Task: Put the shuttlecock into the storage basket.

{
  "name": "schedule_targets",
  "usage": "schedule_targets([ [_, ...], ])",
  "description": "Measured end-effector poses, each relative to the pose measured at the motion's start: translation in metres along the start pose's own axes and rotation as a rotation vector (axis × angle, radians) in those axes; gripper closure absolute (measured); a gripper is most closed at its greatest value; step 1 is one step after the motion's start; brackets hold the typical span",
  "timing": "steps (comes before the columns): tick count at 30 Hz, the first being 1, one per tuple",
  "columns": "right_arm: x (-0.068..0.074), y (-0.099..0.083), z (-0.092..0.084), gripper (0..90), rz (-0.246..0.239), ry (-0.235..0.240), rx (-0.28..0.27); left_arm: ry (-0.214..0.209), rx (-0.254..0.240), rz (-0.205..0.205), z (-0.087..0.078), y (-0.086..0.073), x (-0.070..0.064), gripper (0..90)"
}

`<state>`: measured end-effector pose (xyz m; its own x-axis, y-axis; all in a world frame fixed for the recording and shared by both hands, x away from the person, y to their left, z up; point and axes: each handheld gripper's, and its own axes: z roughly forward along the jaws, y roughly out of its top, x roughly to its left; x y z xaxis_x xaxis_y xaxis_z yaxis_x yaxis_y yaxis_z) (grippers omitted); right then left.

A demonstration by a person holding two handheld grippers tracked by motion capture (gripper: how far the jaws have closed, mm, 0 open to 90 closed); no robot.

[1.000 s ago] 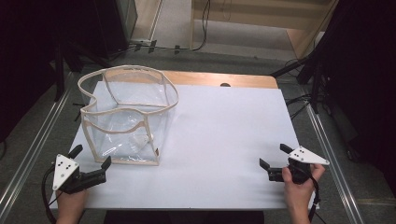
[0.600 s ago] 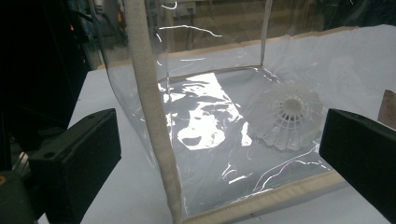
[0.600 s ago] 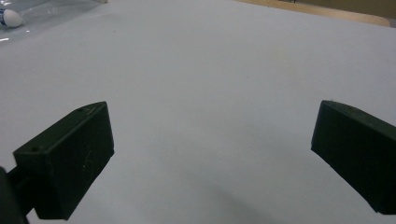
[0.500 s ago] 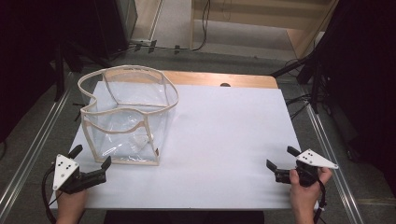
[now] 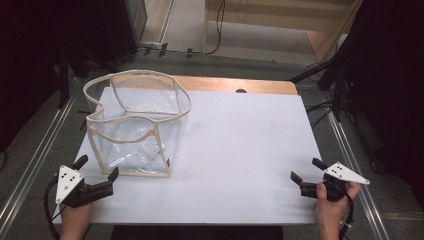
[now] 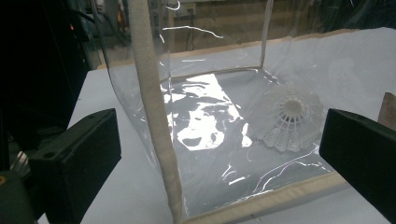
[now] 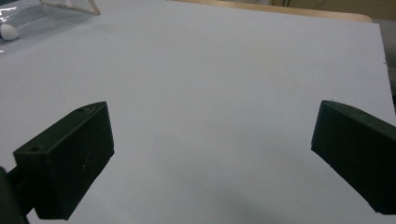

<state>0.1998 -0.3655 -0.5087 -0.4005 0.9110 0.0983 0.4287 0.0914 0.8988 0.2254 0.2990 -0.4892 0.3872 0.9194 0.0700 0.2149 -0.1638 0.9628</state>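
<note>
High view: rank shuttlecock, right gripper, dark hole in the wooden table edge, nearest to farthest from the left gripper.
From the left gripper, at the near left corner:
1. Shuttlecock, just ahead, on the floor of the clear bag.
2. Right gripper, across at the near right corner.
3. Dark hole, far edge, right of the bag.
The last two are fairly close.

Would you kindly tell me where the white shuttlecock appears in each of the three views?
High view: shuttlecock faint, inside the clear bag, left of centre.
Left gripper view: shuttlecock right of centre, on the bag's floor.
Right gripper view: white cork tip, top-left edge.
Shared landmark: the bag's beige trim.
</note>
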Motion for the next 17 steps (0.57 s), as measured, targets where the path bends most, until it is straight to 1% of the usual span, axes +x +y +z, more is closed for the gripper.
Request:
schedule_targets([
  [3, -0.0027, -0.0024, -0.0012, 0.0, -0.003, 0.014, -0.017, -0.002, 0.000, 0.003, 0.0001, 0.0001, 0.0000, 0.0],
  [9, -0.0061, -0.0044, -0.0017, 0.0, 0.013, 0.010, -0.041, -0.001, -0.003, -0.004, 0.0000, 0.0001, 0.0010, 0.0],
  [15, -0.0058, -0.0048, -0.0009, 0.0, 0.008, 0.011, -0.042, -0.001, -0.002, -0.003, 0.0002, 0.0003, 0.0010, 0.0],
  [17, -0.0058, -0.0046, -0.0005, 0.0, 0.008, 0.004, -0.037, -0.002, -0.002, -0.003, 0.0003, 0.0003, 0.0012, 0.0],
])
